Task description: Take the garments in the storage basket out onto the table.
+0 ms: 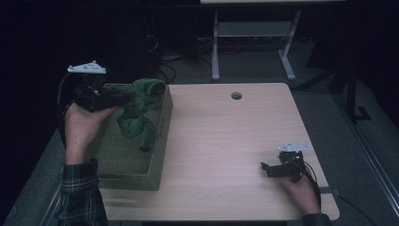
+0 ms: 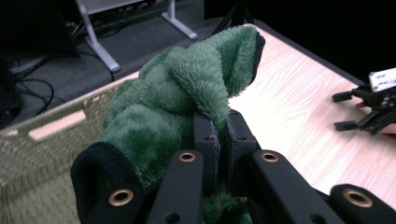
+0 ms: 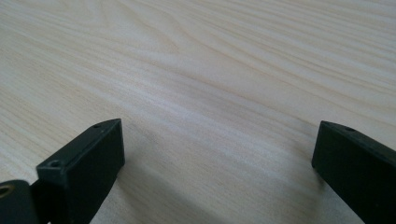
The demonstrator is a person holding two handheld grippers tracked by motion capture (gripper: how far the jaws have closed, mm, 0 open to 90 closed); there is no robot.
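A green fleece garment [image 1: 141, 109] with black cuffs hangs above a woven olive basket [image 1: 141, 162] at the table's left. My left gripper [image 1: 123, 97] is shut on a fold of the garment [image 2: 187, 93], holding it up over the basket; in the left gripper view the jaws [image 2: 223, 135] pinch the plush fabric. My right gripper [image 1: 266, 168] rests low on the wooden table [image 1: 226, 136] near the front right corner, open, with bare tabletop between its jaws [image 3: 219, 154]. The right gripper [image 2: 369, 105] is also visible far off in the left gripper view.
A round cable hole [image 1: 236, 95] sits near the table's far edge. Beyond the table stand a white desk frame [image 1: 254, 33] and floor cables [image 1: 164, 61]. The room around is dark.
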